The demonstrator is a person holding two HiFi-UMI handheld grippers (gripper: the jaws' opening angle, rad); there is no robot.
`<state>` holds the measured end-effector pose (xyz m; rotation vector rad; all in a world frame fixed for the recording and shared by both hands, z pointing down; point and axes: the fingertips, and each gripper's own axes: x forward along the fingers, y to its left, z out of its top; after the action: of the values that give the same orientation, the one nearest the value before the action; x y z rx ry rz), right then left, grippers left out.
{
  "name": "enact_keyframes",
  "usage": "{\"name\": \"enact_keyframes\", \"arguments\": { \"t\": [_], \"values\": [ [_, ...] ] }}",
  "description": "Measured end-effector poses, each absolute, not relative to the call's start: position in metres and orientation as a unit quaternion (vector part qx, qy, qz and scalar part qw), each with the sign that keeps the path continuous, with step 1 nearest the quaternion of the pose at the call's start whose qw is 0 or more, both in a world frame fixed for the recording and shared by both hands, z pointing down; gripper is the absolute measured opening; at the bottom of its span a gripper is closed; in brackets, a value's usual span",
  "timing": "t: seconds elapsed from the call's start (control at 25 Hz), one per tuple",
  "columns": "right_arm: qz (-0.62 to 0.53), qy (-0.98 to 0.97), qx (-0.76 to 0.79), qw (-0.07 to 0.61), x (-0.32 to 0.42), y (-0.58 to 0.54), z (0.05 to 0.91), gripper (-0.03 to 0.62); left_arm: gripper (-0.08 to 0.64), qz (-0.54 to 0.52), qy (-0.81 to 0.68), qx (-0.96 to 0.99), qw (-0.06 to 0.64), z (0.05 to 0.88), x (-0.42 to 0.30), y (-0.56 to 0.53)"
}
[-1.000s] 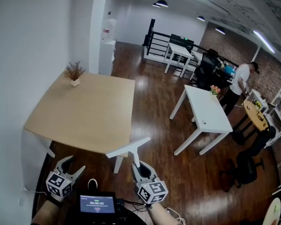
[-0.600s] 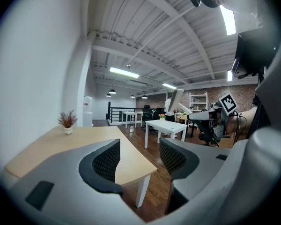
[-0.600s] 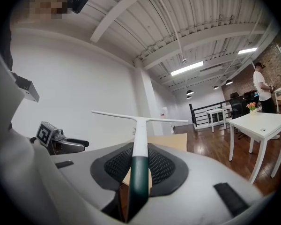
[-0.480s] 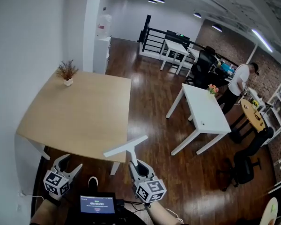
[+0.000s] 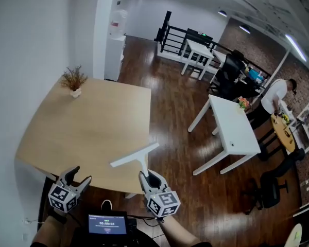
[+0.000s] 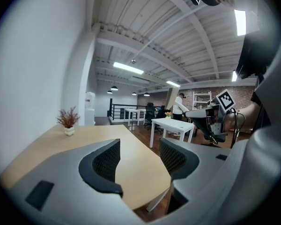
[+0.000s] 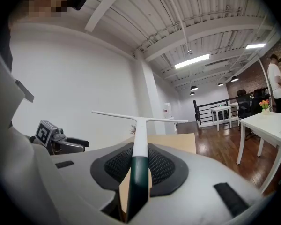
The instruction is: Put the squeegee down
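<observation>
The squeegee (image 5: 135, 157) has a white T-shaped head and a white shaft that turns dark green at the grip. My right gripper (image 5: 148, 177) is shut on its handle and holds it up over the near edge of the wooden table (image 5: 82, 133). Seen along the jaws, the squeegee (image 7: 138, 139) runs straight forward, its blade level above the wooden table (image 7: 171, 142). At the lower left, my left gripper (image 5: 73, 179) stands open and empty by the table's near edge. Its fingers (image 6: 103, 161) frame the wooden table (image 6: 136, 165), nothing between them.
A small potted plant (image 5: 73, 81) stands at the table's far left corner beside the white wall. A white table (image 5: 232, 133) is on the dark wood floor to the right, more desks and chairs behind it. A person (image 5: 278, 96) stands far right. A timer screen (image 5: 107, 224) sits below.
The view has moved closer to the wooden table. My right gripper has carried the squeegee forward, so its head now hangs over the table's near edge. The left gripper stays open.
</observation>
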<state>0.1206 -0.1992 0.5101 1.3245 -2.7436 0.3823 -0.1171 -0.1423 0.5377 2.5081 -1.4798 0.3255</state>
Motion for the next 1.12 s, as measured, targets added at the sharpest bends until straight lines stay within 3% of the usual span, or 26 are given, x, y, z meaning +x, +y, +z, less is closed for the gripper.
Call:
{"name": "enact_keyframes", "arguments": {
  "t": [0.64, 1.12],
  "values": [
    [0.110, -0.898, 0.411, 0.111, -0.009, -0.405, 0.549, 0.115, 0.270, 0.145, -0.503, 0.844, 0.116, 0.576, -0.214, -0.321],
    [0.131, -0.877, 0.403, 0.225, -0.067, -0.503, 0.674, 0.115, 0.270, 0.153, -0.480, 0.849, 0.161, 0.632, -0.230, -0.387]
  ]
}}
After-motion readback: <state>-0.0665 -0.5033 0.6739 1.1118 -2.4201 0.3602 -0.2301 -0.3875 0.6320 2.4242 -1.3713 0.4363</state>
